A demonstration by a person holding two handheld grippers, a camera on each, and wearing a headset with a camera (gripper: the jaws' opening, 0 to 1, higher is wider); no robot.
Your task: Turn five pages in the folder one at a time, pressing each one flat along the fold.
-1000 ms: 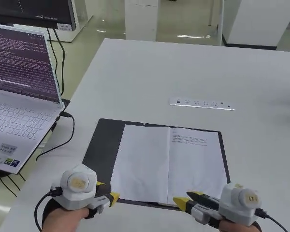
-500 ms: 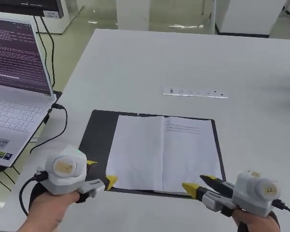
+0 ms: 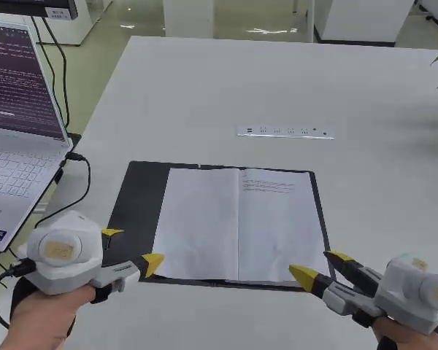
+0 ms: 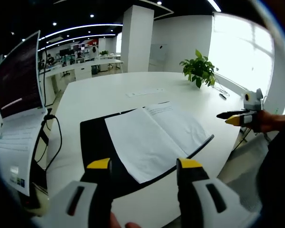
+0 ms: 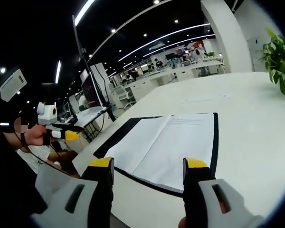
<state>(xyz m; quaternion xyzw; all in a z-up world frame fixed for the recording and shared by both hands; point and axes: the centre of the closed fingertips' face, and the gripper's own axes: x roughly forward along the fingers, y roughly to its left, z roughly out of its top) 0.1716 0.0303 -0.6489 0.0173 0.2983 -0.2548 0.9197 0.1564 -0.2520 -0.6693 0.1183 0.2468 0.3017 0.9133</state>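
With my left tongs and right tongs both gaping empty just off the near edge of the folder lying open on the table, I should nip only the top right-hand page by its lower corner.

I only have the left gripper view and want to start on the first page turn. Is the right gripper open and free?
Observer: Yes. In its own view the right gripper has its jaws apart, with nothing between them.
Operator: Where is it along the folder?
Observer: The head view puts it by the near right corner of the folder.
Operator: And mine?
Observer: In the head view the left gripper is at the near left corner, its tips just left of the left page.
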